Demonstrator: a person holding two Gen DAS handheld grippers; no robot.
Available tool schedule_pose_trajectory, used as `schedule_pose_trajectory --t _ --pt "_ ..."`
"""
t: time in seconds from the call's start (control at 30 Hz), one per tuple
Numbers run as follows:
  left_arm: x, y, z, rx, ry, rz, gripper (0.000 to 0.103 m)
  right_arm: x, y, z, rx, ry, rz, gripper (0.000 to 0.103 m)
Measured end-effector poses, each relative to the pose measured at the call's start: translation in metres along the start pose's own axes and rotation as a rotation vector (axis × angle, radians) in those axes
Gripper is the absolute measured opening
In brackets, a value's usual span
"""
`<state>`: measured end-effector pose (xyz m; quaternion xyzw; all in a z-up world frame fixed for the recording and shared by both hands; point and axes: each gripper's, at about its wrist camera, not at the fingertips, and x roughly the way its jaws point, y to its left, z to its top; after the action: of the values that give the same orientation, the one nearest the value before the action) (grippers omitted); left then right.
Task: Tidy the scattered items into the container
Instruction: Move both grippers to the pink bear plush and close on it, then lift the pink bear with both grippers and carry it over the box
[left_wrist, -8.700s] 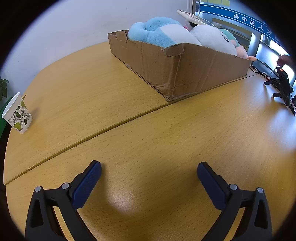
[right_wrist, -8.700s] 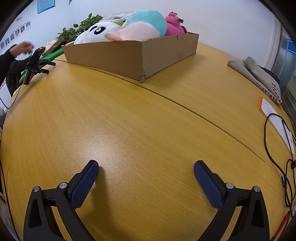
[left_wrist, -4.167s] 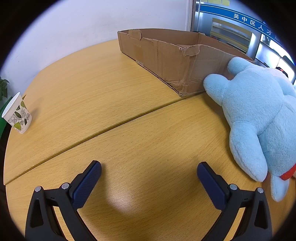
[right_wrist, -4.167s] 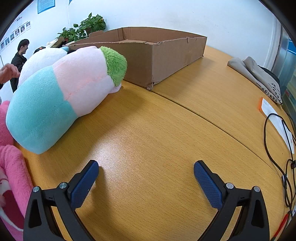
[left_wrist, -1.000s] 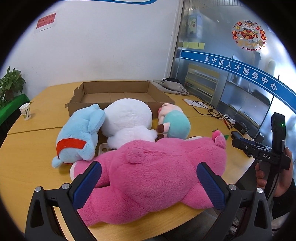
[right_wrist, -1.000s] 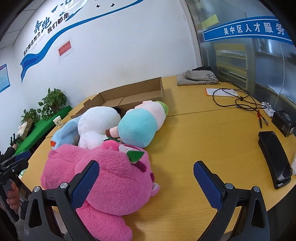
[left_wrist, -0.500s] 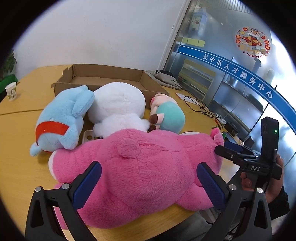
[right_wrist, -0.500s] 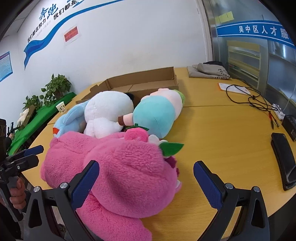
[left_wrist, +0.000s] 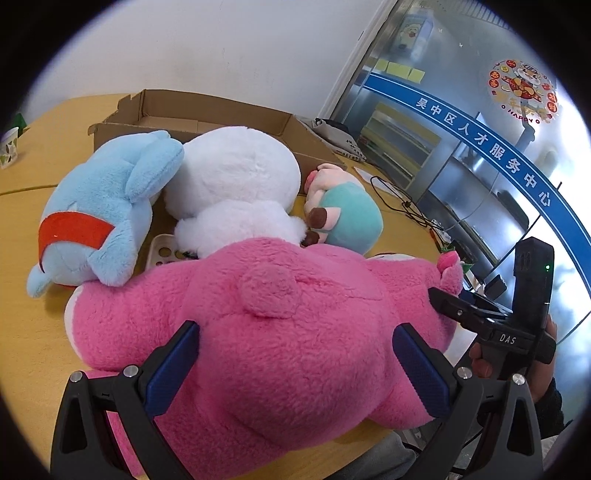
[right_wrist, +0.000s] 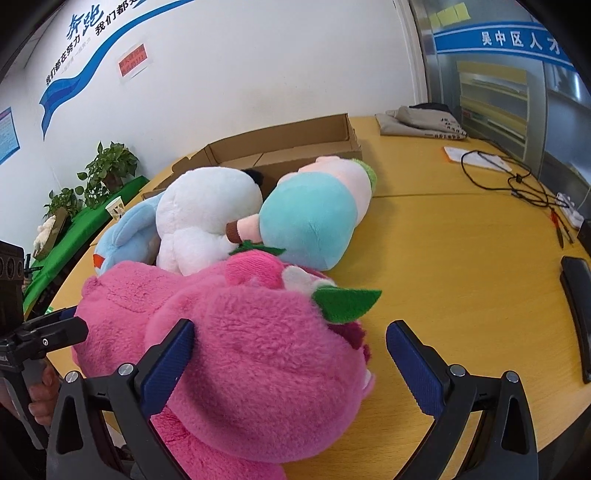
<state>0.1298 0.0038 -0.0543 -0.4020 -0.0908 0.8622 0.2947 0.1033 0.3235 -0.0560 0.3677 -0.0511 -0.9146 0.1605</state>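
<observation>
- Left wrist view: left tool (left_wrist: 295, 362) has its jaws spread wide, straddling the rump of the pink plush (left_wrist: 280, 332), which lies on the tabletop (left_wrist: 33, 177) at its near edge. No squeeze visible; pads sit beside the fur, contact unclear.
- Same view: cardboard box (left_wrist: 207, 110) sits at the far side, flaps up, looks empty. Blue plush (left_wrist: 99, 206), white plush (left_wrist: 236, 184) and teal-and-pink plush (left_wrist: 347, 218) are heaped between it and the pink one.
- Step, as I judge it: first pickup, pink plush, two-tool grasp. Next move calls for closing both tools deep into the pile, then a lift over the heap to the box.
- Right wrist view: right tool (right_wrist: 291, 354) equally wide open, around the pink plush's head end, near its green felt leaf (right_wrist: 347, 299).
- Materials: long fluffy fur, soft rounded bodies that will compress and sag; box is stiff creased corrugate; tabletop smooth yellow wood grain.
</observation>
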Motion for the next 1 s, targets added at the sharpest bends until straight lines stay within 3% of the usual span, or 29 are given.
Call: schedule_pose_trajectory --t 0.23,0.5,0.63,0.83,1.0 --pt "0.014 -0.002 -0.003 0.069 0.031 0.051 0.102 0.017 -0.002 -0.004 0.037 0.009 0.029 0.103" --pt "0.016 0.017 -0.009 -0.006 0.089 -0.023 0.103 0.009 -0.017 -0.004 -0.019 -0.035 0.079 0.103" --pt "0.017 0.017 -0.01 -0.004 0.077 -0.032 0.102 0.029 -0.016 -0.008 0.051 0.05 0.124 0.103" --pt "0.013 0.013 -0.007 0.002 0.078 -0.025 0.084 0.04 -0.024 -0.017 0.177 0.081 0.203 0.103" --pt "-0.003 0.006 -0.01 0.038 0.024 -0.017 0.059 0.027 -0.01 -0.018 0.111 0.036 0.203 0.088"
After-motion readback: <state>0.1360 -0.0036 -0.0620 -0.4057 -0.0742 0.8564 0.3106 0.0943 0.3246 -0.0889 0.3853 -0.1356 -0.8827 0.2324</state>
